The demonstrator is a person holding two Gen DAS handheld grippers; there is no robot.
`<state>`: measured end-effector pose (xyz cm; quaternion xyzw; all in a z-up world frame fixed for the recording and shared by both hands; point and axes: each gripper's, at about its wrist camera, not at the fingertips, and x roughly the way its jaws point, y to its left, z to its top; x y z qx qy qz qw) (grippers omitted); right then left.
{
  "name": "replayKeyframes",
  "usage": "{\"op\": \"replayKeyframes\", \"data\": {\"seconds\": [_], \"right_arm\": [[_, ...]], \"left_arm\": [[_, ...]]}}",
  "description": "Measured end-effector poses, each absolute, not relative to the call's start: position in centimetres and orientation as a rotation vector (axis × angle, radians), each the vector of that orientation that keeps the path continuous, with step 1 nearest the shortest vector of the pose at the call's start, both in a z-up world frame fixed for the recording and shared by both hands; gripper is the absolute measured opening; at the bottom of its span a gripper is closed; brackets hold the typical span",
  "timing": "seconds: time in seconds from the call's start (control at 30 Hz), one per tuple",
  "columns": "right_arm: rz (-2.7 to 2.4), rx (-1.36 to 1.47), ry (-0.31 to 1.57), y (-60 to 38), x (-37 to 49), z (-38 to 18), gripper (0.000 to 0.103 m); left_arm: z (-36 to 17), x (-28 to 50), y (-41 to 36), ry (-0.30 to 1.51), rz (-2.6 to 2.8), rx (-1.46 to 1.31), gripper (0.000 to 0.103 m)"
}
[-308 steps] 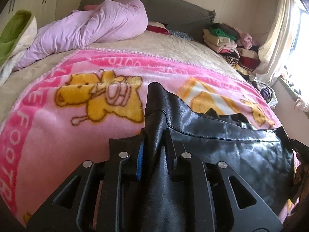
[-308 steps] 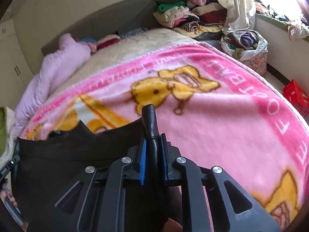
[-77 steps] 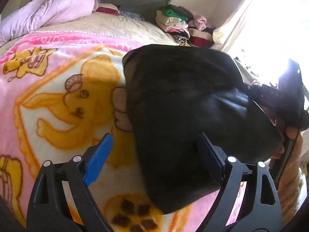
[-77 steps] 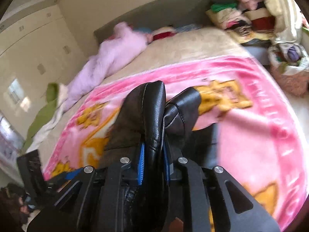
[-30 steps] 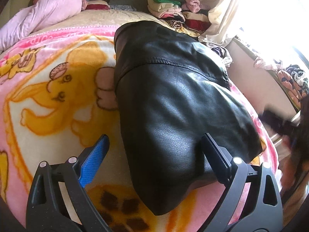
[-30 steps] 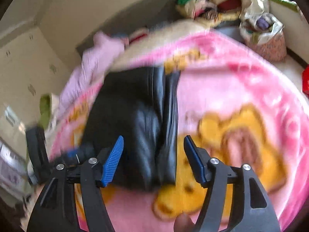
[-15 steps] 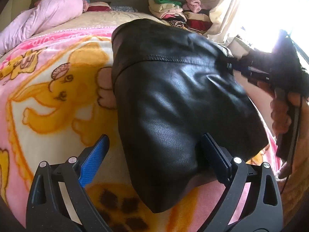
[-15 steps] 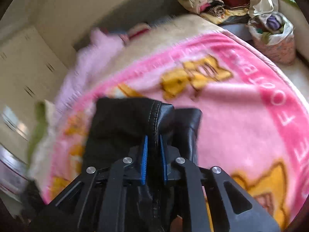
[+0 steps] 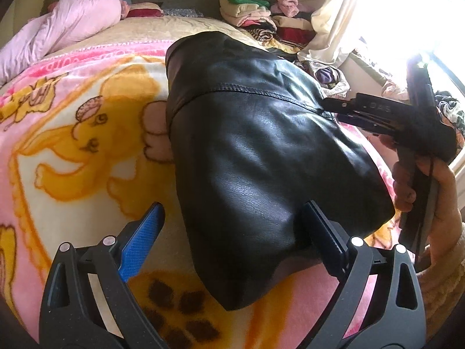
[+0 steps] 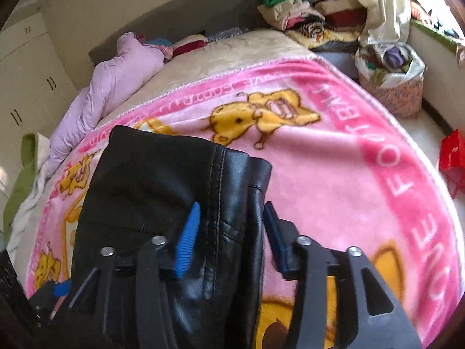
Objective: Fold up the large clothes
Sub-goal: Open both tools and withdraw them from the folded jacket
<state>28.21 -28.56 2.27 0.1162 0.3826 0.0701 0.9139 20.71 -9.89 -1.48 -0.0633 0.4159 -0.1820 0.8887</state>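
The right tool (image 10: 231, 232) is opening around the seamed edge of the black leather garment (image 10: 162, 192) between its jaws, while the left tool (image 9: 232, 238) stands wide open and empty just before the fold — the person should let go fully before pulling back, so the fold lies flat.

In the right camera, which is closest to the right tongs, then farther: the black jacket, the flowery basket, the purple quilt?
1. Black jacket, between the opening right tongs.
2. Purple quilt, far left.
3. Flowery basket, far right; too close to call with the quilt.
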Motion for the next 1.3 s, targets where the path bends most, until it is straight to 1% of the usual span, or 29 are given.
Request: {"op": "replayKeyframes", "data": {"seconds": [0.07,0.13,0.2,0.23,0.3,0.33,0.4,0.53,0.8,1.03,1.3], "right_arm": [[0.152,0.235,0.780,-28.6,27.7,2.6,0.063],[0.158,0.235,0.771,-28.6,27.0,3.2,0.067],[0.167,0.238,0.759,-28.5,26.0,3.8,0.078],[0.170,0.238,0.750,-28.4,25.6,4.1,0.081],[0.180,0.246,0.737,-28.3,24.6,4.9,0.093],[0.183,0.251,0.731,-28.3,24.2,5.3,0.095],[0.197,0.263,0.710,-28.2,23.1,6.2,0.096],[0.226,0.276,0.661,-27.8,20.6,8.0,0.098],[0.261,0.296,0.573,-27.1,14.6,10.2,0.099],[0.278,0.284,0.522,-25.8,9.4,10.3,0.099],[0.236,0.228,0.482,-23.6,4.6,8.6,0.099]], "left_arm": [[-1.4,20.4,-10.0,0.865,-0.376,-0.122,0.089],[-1.2,20.2,-10.1,0.865,-0.375,-0.113,0.089],[-1.0,19.9,-10.2,0.864,-0.373,-0.107,0.089],[-0.8,19.7,-10.2,0.862,-0.373,-0.104,0.089],[-0.3,19.3,-10.1,0.857,-0.372,-0.097,0.089],[0.0,18.9,-10.1,0.854,-0.373,-0.090,0.089],[0.6,18.3,-10.1,0.841,-0.372,-0.072,0.094],[2.0,17.0,-9.9,0.813,-0.372,-0.068,0.094],[4.7,13.7,-8.7,0.729,-0.342,-0.028,0.094],[5.7,10.8,-7.1,0.675,-0.297,-0.028,0.094],[5.0,8.1,-4.7,0.643,-0.261,-0.048,0.094]]}}
